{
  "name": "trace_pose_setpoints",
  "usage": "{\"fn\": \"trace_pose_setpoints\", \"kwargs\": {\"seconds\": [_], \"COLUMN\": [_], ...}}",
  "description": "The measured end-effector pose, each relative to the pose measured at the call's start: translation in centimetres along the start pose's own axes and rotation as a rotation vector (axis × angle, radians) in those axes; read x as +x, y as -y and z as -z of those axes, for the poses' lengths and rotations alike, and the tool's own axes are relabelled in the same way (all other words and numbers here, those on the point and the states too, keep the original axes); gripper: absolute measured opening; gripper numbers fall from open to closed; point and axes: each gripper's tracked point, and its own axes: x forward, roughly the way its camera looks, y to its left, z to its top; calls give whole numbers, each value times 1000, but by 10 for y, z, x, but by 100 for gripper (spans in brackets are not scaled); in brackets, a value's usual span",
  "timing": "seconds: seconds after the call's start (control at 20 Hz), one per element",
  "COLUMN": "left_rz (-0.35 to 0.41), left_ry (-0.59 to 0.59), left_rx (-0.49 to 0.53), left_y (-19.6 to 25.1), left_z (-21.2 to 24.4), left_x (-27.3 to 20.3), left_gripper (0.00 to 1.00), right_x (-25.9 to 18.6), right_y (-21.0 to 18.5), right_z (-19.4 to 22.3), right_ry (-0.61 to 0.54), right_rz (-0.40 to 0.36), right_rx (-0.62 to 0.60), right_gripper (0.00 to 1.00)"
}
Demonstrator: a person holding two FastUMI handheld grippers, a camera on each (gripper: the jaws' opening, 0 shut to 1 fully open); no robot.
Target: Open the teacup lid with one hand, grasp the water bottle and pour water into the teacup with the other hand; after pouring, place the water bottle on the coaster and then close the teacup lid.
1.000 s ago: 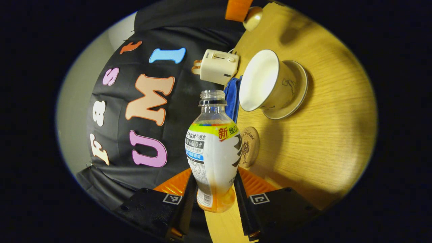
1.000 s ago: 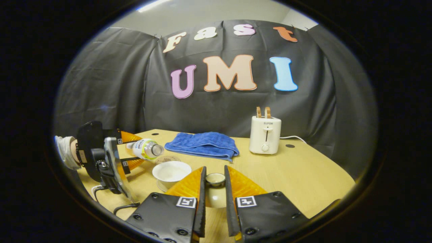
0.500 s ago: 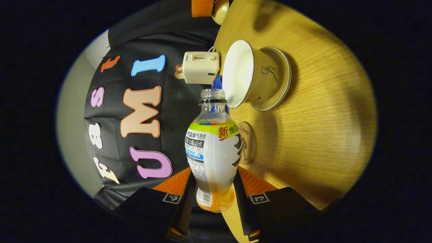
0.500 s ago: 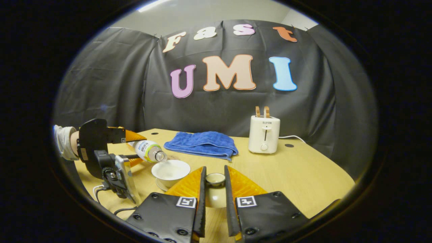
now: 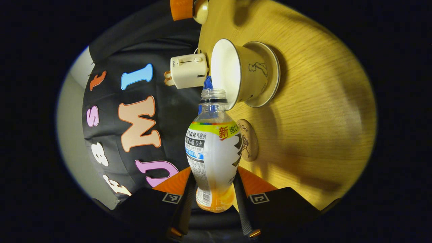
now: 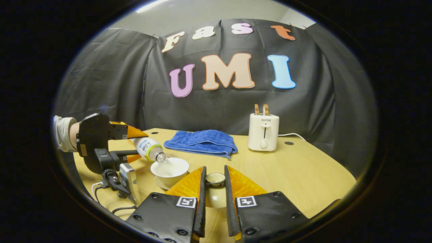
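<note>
Over the teacup, at about 8 o'clock in the right gripper view, the water bottle lies tipped nearly level, its uncapped neck dipped to the cup's near rim. In the left gripper view the same bottle fills the centre, mouth just at the lip of the teacup, which sits on its saucer. No stream of water can be made out in either view.

Left tool: both fingers pressed on the bottle's lower body, holding it. From the right gripper view this tool is seen side-on, held by a hand in a pale sleeve at 9 o'clock.

Right tool: fingers drawn narrow on the teacup lid, knob up, held clear of the cup at 6 o'clock.

Coaster: round, wooden, bare, lying on the worktop just beside the bottle's shoulder and near the saucer.

Farther out: blue towel folded at 12 o'clock from the cup; white toaster at 1 o'clock, upright, two slices standing in it, cord trailing off right.
</note>
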Motion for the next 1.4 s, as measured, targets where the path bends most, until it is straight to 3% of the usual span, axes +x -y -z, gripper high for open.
{"fn": "trace_pose_setpoints", "kwargs": {"seconds": [1.4], "left_rz": [-53], "left_ry": [-14], "left_rx": [328], "left_y": [-44], "left_z": [-4], "left_x": [-5], "left_gripper": [58], "right_x": [-6], "right_y": [0], "right_z": [3], "right_ry": [3], "right_rz": [-6], "right_rx": [-7], "right_gripper": [28]}}
